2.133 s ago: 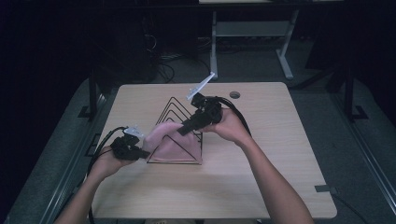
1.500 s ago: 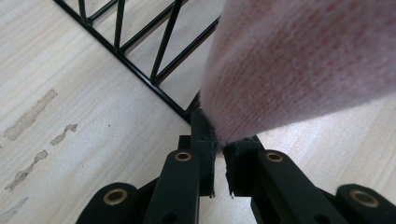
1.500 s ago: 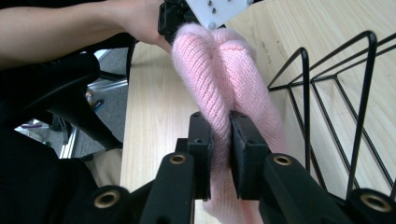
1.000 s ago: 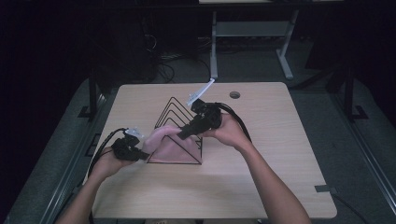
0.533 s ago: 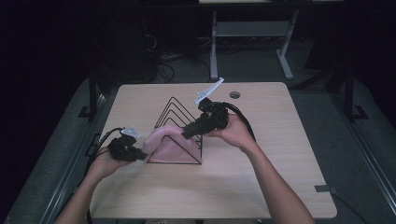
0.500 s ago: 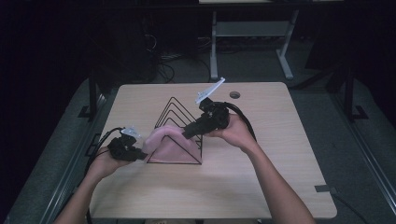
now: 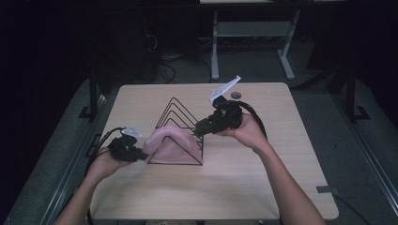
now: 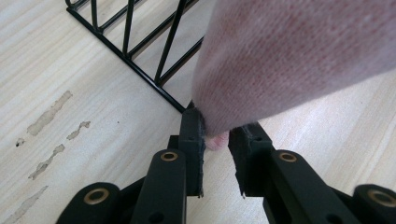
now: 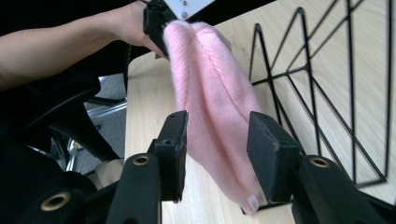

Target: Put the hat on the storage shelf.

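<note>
A pink knitted cloth hangs over the front of a black wire rack on the wooden table. My left gripper is at the cloth's left end. In the left gripper view its jaws have just been opening, and they stand a little apart with a corner of the cloth between them. My right gripper is at the cloth's right end. Its jaws have just been opening too and now stand wide on either side of the cloth, no longer pinching it.
The rack's triangular wires stand close to the right of the right gripper's jaws, and its base bar runs ahead of the left jaws. A small dark round disc lies near the table's far edge. Bare tabletop stretches toward the person.
The right gripper's jaws have spread off the cloth, and that hand has drawn slightly to the right. The left hand has stayed put. The cloth has settled on the rack.
</note>
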Motion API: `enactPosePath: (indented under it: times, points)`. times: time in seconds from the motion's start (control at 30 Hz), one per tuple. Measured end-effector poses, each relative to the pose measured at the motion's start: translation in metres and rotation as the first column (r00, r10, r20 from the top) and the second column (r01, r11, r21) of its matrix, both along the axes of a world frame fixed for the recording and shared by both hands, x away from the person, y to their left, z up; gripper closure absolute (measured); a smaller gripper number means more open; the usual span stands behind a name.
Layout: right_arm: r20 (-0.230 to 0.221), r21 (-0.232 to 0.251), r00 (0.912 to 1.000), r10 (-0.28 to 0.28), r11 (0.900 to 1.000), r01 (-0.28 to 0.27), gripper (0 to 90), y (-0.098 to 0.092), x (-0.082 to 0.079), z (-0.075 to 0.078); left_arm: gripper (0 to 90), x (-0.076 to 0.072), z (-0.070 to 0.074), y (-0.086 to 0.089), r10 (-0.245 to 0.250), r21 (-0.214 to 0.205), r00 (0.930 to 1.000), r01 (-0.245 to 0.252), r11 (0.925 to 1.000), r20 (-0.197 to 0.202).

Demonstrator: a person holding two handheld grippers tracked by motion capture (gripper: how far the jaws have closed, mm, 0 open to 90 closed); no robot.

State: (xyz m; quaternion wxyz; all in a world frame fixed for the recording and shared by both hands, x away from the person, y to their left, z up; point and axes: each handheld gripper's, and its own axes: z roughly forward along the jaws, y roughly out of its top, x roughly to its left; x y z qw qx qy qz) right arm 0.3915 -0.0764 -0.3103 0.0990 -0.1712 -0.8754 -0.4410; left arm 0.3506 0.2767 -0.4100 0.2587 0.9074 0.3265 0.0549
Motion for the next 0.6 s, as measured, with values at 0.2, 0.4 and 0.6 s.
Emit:
enactPosePath:
  times: [0.2, 0.4, 0.6]
  points:
    - [-0.002, -0.011, 0.9991, -0.043, 0.999, 0.043, 49.3, -0.017, -0.001, -0.001, 70.2, -0.002, 0.005, 0.001, 0.001, -0.024, 1.0, -0.002, 0.9997, -0.009]
    - [0.004, -0.027, 0.9958, -0.092, 0.9954, 0.092, 43.5, -0.035, -0.003, -0.004, 63.8, -0.005, 0.011, 0.003, 0.003, -0.057, 1.0, -0.003, 0.9984, 0.0]
    - [0.014, -0.034, 0.9886, -0.15, 0.988, 0.151, 37.3, -0.056, -0.006, -0.009, 58.3, -0.008, 0.013, 0.002, -0.006, -0.059, 0.9999, 0.006, 0.9983, 0.012]
